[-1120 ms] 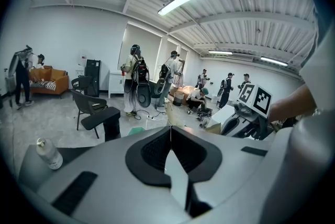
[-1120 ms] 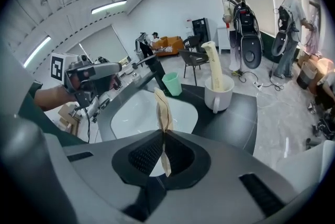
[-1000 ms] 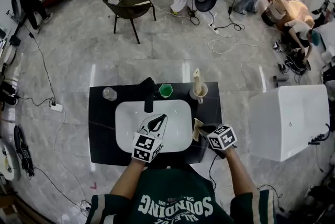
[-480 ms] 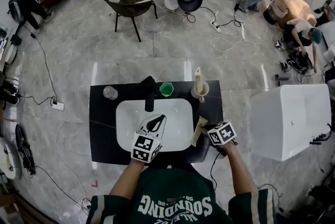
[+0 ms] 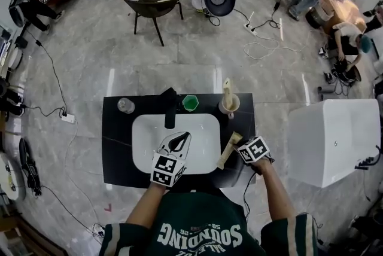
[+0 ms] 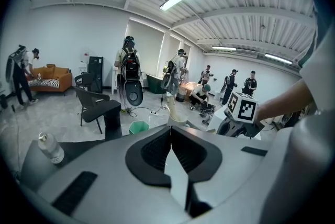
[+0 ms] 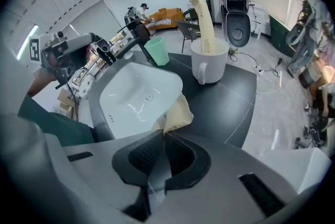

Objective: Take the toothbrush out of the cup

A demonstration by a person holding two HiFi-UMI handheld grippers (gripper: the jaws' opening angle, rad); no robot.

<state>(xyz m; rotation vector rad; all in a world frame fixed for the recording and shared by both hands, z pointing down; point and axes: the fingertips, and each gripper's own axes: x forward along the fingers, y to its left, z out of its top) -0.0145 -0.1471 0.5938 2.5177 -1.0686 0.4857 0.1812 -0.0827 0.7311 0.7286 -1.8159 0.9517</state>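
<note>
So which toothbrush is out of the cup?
The toothbrush held by the right gripper, tilted over the counter; the other toothbrush stands upright in the white mug.

Head view overhead; both gripper views low, cup (image 7: 209, 68) shared.

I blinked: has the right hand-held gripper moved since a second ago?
Yes. The right hand-held gripper, shut on a cream packet, edged up the picture toward the cup.
</note>
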